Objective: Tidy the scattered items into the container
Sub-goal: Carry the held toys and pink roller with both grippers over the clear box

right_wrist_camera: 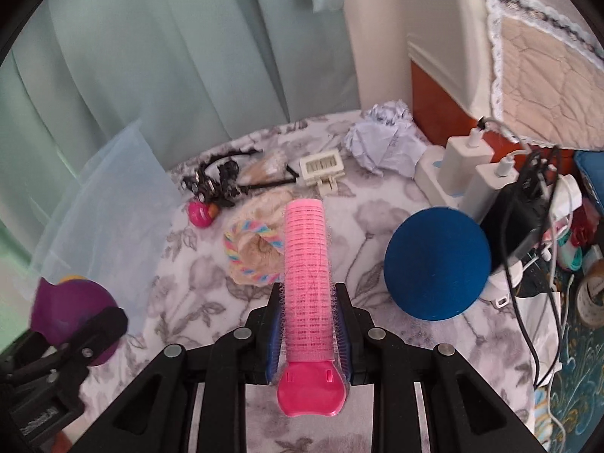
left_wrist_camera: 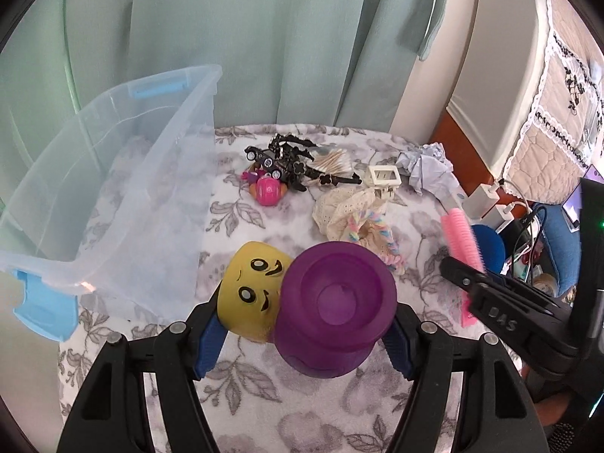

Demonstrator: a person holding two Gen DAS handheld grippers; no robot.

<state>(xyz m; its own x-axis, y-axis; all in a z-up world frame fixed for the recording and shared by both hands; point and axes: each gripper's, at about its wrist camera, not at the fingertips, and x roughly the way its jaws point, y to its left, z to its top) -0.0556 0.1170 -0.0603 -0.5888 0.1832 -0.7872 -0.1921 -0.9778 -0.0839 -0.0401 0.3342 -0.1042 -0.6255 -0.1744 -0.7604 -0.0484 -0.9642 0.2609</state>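
Left gripper (left_wrist_camera: 302, 336) is clamping purple-hatted yellow toy (left_wrist_camera: 324, 309) just beside clear container (left_wrist_camera: 113, 188) on floral surface (left_wrist_camera: 241, 385). Right gripper (right_wrist_camera: 307, 324) is gripping pink hair roller (right_wrist_camera: 307, 283) lengthwise above surface, w/ blue ball (right_wrist_camera: 438, 262) sitting nearby to its right.

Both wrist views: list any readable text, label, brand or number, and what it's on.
"DAS": raised letters on the black body of the right gripper, seen in the left wrist view.
Embossed lettering on the body of the left gripper, low left in the right wrist view: too blurred to read.
Tape roll at the right edge: print too small to read.
Nothing else legible; the yellow toy head carries only a printed face.
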